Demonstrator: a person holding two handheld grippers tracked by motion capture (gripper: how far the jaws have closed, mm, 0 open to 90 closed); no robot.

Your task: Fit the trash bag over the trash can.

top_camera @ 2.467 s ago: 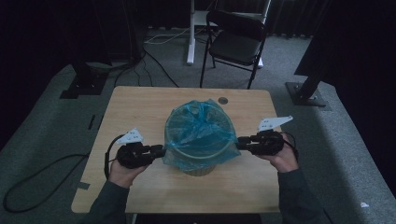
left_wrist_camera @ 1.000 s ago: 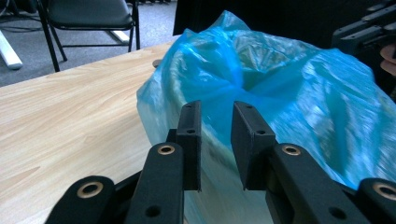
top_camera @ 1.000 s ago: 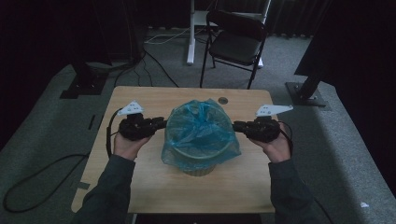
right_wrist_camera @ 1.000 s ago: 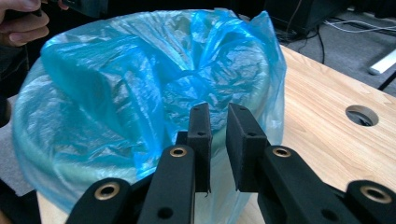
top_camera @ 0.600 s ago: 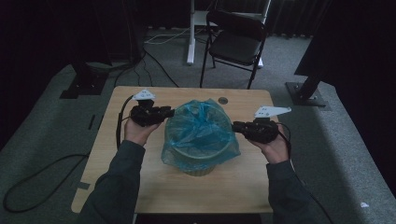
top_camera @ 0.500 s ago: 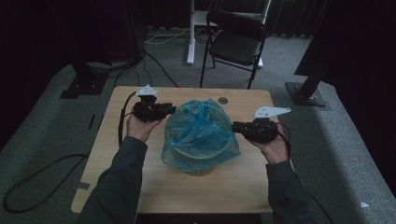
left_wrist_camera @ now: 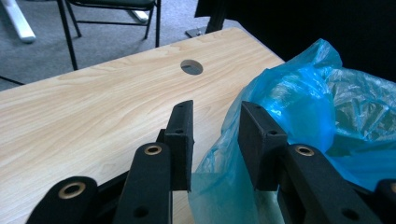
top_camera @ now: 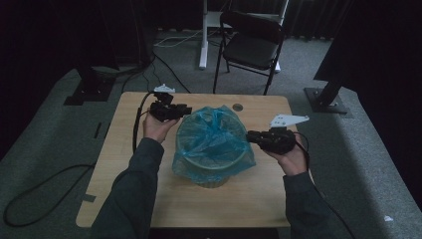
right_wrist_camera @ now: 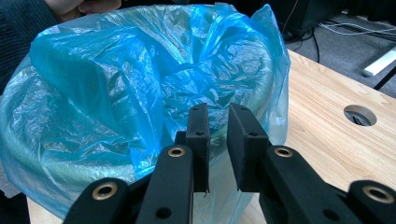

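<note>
Item: blue bag [top_camera: 211,134] lining a bin [top_camera: 211,175] mid-surface [top_camera: 129,199], standing upright, mouth facing up. I am holding the left gripper [left_wrist_camera: 215,126] half open, jaws just opening astride the bag's edge — right gripper [right_wrist_camera: 217,122] narrowly parted at the opposite rim; pinch unclear.

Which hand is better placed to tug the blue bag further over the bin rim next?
Probably the left. The left tongs stand open with the blue bag edge between their jaws, ready to pinch. The right tongs point at the bin side, gripping nothing clearly.
</note>
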